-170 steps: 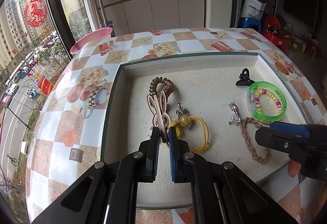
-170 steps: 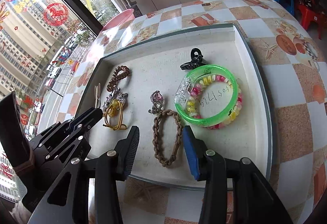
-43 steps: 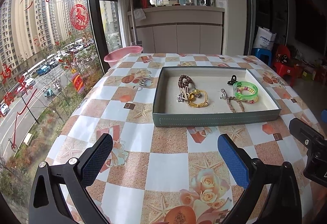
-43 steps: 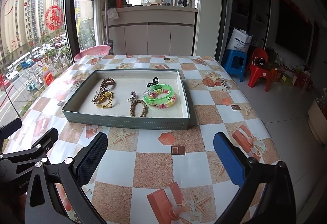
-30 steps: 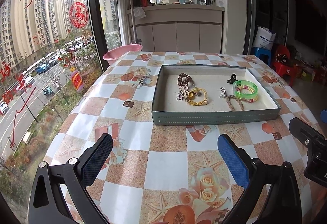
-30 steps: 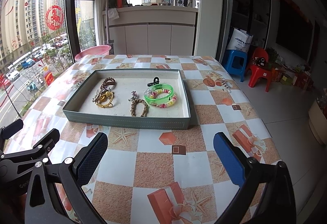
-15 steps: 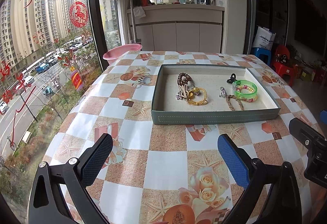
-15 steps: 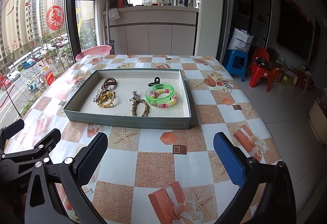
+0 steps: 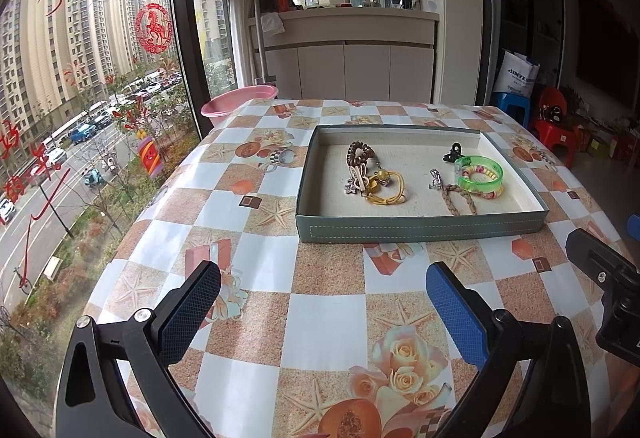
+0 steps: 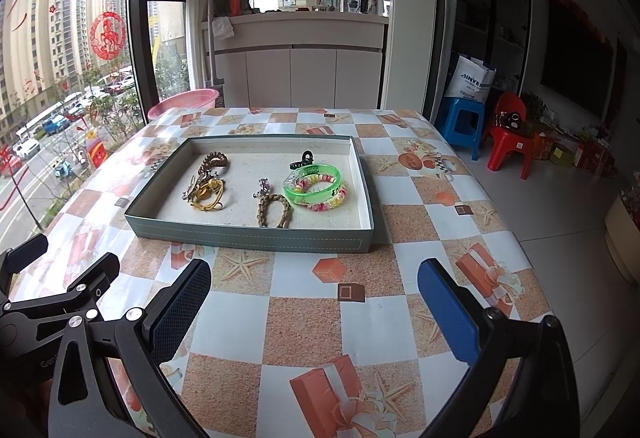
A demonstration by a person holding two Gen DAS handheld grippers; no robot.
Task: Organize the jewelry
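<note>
Several pieces of jewelry sit in one shallow grey-green tray on the checkered table. On its left side is a brown coil hair tie with a yellow cord loop tangled just in front of it. Near the middle there's a small silver charm touching a braided brown bracelet, and on the right a green bangle lies on top of a pastel beaded bracelet, black claw clip just behind.

Both grippers hang over the near part of the table, well back from the tray, nothing held: left gripper fingers spread wide, right gripper same.

Only the right wrist view catches the table's right edge and open floor, with a blue stool and a red chair. A pink basin sits past the far left corner by the window.
</note>
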